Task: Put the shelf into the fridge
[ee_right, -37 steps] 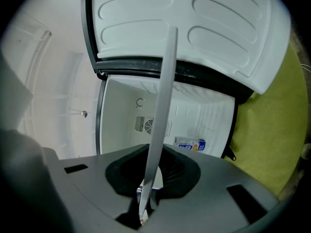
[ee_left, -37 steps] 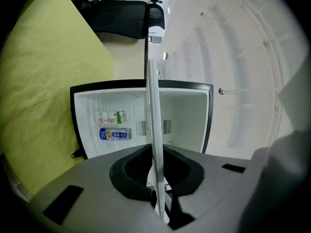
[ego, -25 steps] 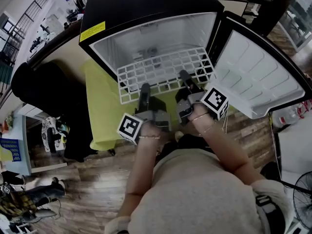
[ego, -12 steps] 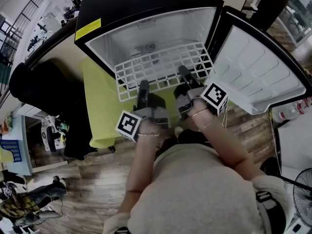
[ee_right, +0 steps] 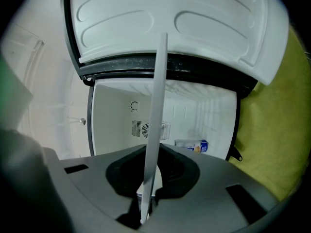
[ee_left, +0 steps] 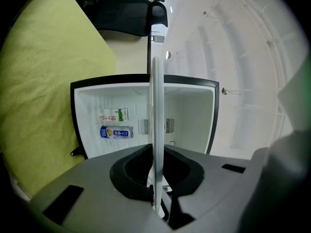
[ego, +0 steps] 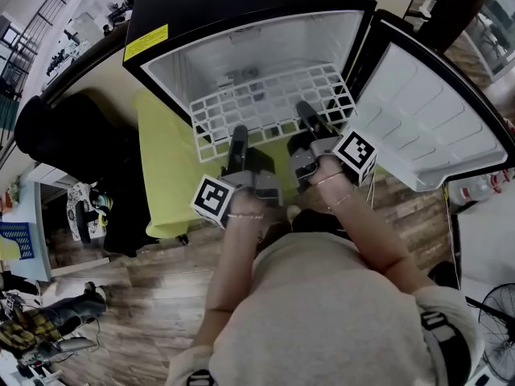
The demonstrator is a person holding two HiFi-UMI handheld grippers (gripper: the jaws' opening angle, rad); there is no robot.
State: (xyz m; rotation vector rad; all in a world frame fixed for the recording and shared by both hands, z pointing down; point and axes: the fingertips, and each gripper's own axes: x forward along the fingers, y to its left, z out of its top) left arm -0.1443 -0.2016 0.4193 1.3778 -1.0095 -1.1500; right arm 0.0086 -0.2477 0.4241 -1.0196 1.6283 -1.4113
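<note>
**Shelf** [ego: 269, 107]: white wire grid, rectangular, one piece. Lies roughly flat in the mouth of the fridge, its far part inside the cavity, its near edge outside. The left gripper [ego: 239, 139] and the right gripper [ego: 307, 119] each clamp that near edge. Seen edge-on as a thin white bar in the left gripper view [ee_left: 157, 130] and the right gripper view [ee_right: 154, 125].

**Fridge** [ego: 241, 6]: small, black outside, white lining, yellow label at the left of the black top. Door [ego: 426, 127] swung wide open to the right, its white moulded inner face showing.
</note>
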